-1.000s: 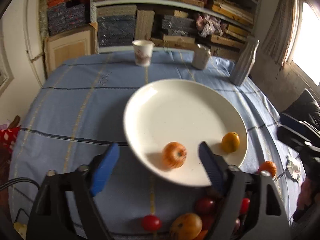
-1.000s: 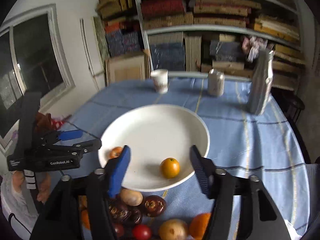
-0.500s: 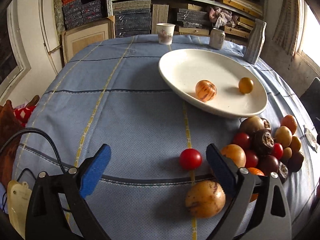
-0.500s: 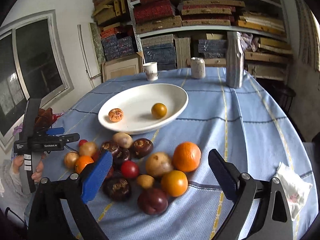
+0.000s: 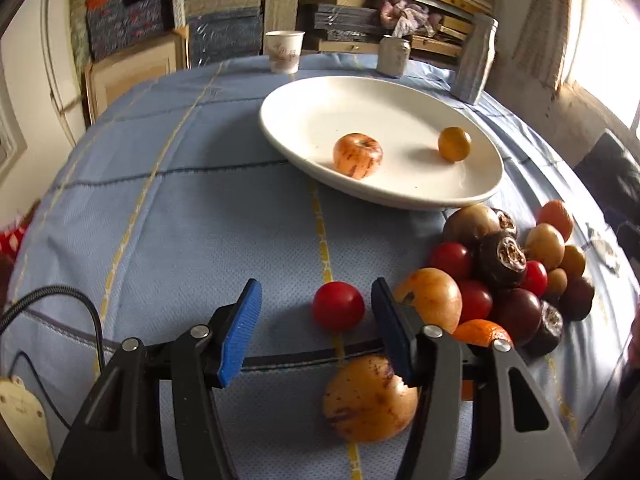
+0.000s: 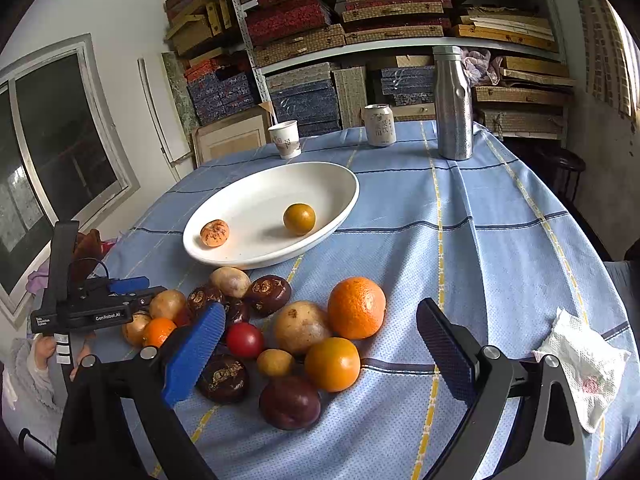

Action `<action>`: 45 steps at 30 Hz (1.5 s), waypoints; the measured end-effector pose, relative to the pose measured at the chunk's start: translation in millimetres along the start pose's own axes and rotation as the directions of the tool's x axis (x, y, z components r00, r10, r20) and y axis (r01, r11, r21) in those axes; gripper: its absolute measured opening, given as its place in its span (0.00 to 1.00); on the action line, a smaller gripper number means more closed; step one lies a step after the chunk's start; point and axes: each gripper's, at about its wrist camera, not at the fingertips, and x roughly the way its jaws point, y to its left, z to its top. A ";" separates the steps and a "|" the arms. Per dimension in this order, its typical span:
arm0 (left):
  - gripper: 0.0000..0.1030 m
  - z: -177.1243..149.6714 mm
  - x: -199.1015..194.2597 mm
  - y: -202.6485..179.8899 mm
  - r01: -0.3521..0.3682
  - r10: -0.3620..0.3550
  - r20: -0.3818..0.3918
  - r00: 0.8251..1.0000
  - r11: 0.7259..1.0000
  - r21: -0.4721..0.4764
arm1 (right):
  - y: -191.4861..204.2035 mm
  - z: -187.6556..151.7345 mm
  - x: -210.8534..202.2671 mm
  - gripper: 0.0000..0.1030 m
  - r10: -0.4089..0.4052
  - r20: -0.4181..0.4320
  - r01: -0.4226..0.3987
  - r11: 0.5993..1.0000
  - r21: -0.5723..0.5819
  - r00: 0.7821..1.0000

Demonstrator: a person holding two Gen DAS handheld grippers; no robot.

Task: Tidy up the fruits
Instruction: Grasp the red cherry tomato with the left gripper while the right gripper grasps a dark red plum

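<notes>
White plate (image 6: 256,254) on the bench (image 6: 480,208), which carries a blue striped cloth: it holds two fruits, a speckled orange one (image 6: 215,233) near its left rim and a yellow-green one (image 6: 299,219) near the middle. A paper cup (image 6: 286,139), a can (image 6: 379,125) and a steel bottle (image 6: 453,104) stand behind the plate; their contents cannot be seen. The remaining fruits lie heaped (image 6: 280,328) on the cloth in front of the plate. Your left tool (image 5: 316,312) has just been closing and now stands half-narrowed around a red fruit (image 5: 338,306), with a gap on each side of it. Your right tool (image 6: 320,340) stands wide over the heap, gripping nothing. A crumpled tissue (image 6: 580,364) lies to the right.
</notes>
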 end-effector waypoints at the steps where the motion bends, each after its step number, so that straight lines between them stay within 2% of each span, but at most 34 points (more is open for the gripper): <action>1: 0.54 -0.2 0.0 -0.6 0.002 -0.002 -0.002 1.000 1.000 0.001 | -0.3 -0.2 0.0 0.95 -0.001 0.001 0.001 1.000 0.001 1.000; 4: 0.52 -4.1 -0.9 -4.1 0.033 -0.033 -0.019 0.999 0.999 0.022 | -2.2 -0.3 -0.1 0.95 -0.003 0.000 0.003 1.000 0.008 1.000; 7: 0.45 -6.0 -0.7 -7.1 0.061 -0.059 -0.033 0.998 0.996 0.058 | -4.5 0.1 0.8 0.95 -0.007 -0.003 0.007 1.000 0.018 1.000; 13: 0.44 -0.5 8.9 2.3 0.145 -0.143 -0.062 0.988 0.989 0.023 | -5.1 -0.4 2.5 0.95 -0.008 -0.009 0.008 1.000 0.016 1.000; 16: 0.39 -4.7 5.4 -2.9 0.121 -0.119 -0.058 0.991 0.992 0.036 | -6.5 -0.2 3.3 0.95 -0.011 -0.010 0.011 1.000 0.022 1.000; 20: 0.26 -6.6 -0.5 -7.4 0.096 -0.094 -0.033 0.995 0.994 0.043 | -7.3 -0.3 3.9 0.95 -0.013 -0.016 0.013 1.000 0.020 1.000; 26: 0.25 -7.2 -4.6 -8.4 0.058 -0.058 -0.014 0.998 0.997 0.046 | -4.7 -11.9 1.3 0.94 0.019 -0.035 -0.019 1.000 0.002 0.999; 30: 0.25 -6.2 -11.1 -6.9 0.059 -0.059 0.008 0.998 0.997 0.040 | 3.2 -24.4 2.1 0.92 0.003 -0.067 -0.005 0.999 -0.033 0.998; 33: 0.25 -6.2 -13.6 -5.2 0.060 -0.061 0.016 0.998 0.998 0.032 | 2.3 -28.5 -5.2 0.87 0.037 -0.059 -0.038 0.999 -0.020 0.998; 37: 0.25 -5.3 -15.4 -4.0 0.063 -0.064 0.023 0.998 0.998 0.024 | 12.9 -40.7 -5.6 0.87 0.092 -0.132 -0.096 0.995 -0.028 0.987; 38: 0.25 -5.2 -15.6 -4.0 0.064 -0.064 0.024 0.998 0.998 0.024 | 15.4 -42.7 -3.2 0.83 0.084 -0.151 -0.090 0.995 -0.036 0.985; 42: 0.25 -6.2 -17.7 -4.5 0.059 -0.060 0.028 0.998 0.998 0.028 | 18.1 -45.9 10.2 0.57 0.078 -0.222 -0.088 0.995 -0.036 0.972; 45: 0.25 -6.1 -17.5 -5.0 0.063 -0.064 0.025 0.998 0.998 0.029 | 13.2 -47.1 18.8 0.52 0.096 -0.262 -0.098 0.995 0.007 0.960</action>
